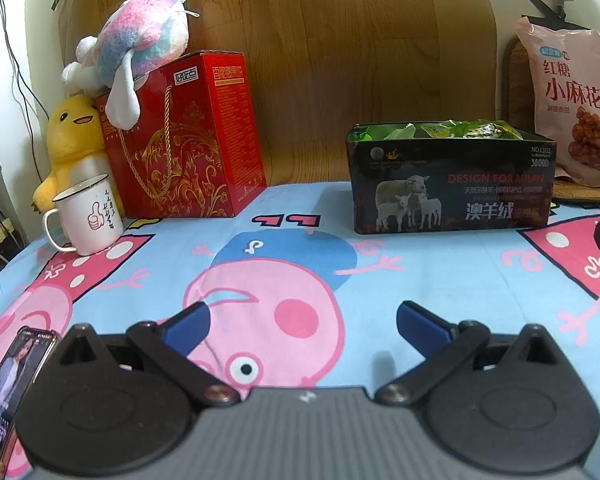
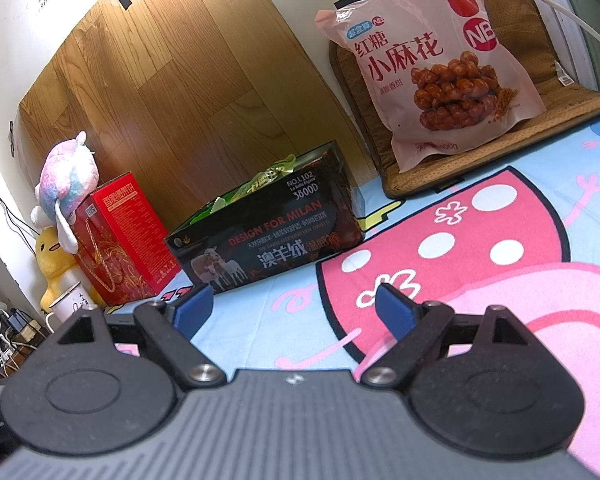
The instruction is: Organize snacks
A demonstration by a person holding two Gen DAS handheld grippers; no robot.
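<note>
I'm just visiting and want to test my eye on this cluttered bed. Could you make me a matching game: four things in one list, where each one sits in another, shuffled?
Things:
1. pastel plush toy
2. green snack packets
3. pink snack bag
4. white mug

Places:
A. inside the open black box
B. leaning upright on a woven mat
C. on top of the red gift box
D. in front of the yellow plush duck

Pairs: 1-C, 2-A, 3-B, 4-D

Bright indoor light, glare on the upper wall, fisheye-bent edges, mostly sharp.
</note>
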